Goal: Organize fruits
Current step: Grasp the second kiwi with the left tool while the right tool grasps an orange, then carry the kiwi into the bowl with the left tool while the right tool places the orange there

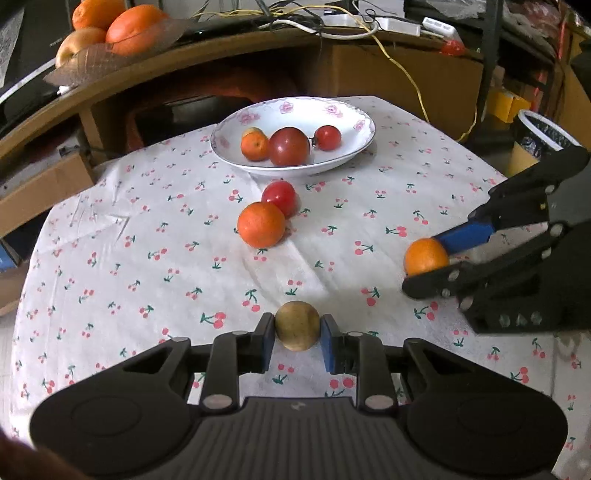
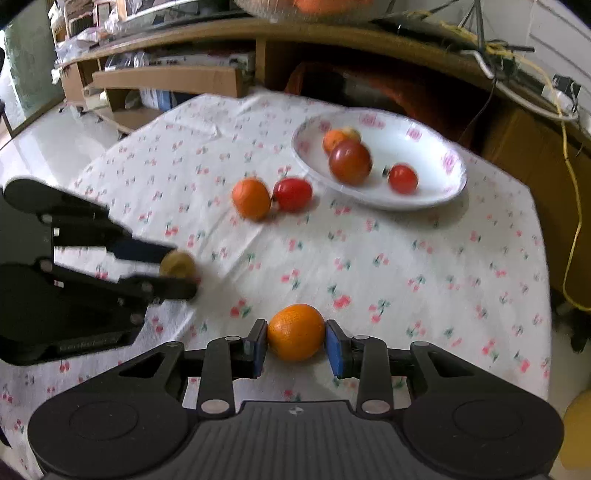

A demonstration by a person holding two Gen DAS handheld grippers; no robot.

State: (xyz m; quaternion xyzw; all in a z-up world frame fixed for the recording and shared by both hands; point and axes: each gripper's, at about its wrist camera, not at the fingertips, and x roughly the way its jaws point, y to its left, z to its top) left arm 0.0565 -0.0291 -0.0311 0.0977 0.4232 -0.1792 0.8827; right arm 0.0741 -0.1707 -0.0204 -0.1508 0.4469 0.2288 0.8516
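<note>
My left gripper (image 1: 297, 341) is shut on a small yellow-brown fruit (image 1: 297, 325), low over the cherry-print tablecloth; it also shows in the right wrist view (image 2: 177, 264). My right gripper (image 2: 296, 343) is shut on an orange (image 2: 295, 331), also seen from the left wrist (image 1: 425, 256). A white floral plate (image 1: 354, 110) at the far side holds a small orange (image 1: 254, 146), a dark red tomato (image 1: 289, 146) and a small red tomato (image 1: 327, 137). Another orange (image 1: 261, 224) and a red tomato (image 1: 280, 195) lie touching on the cloth in front of the plate.
A wooden shelf (image 1: 229, 48) runs behind the table, carrying a glass dish of oranges and an apple (image 1: 110, 33) and cables (image 1: 343, 26). Cardboard boxes (image 1: 40, 192) stand at the left. A bin (image 1: 543, 136) stands at the right.
</note>
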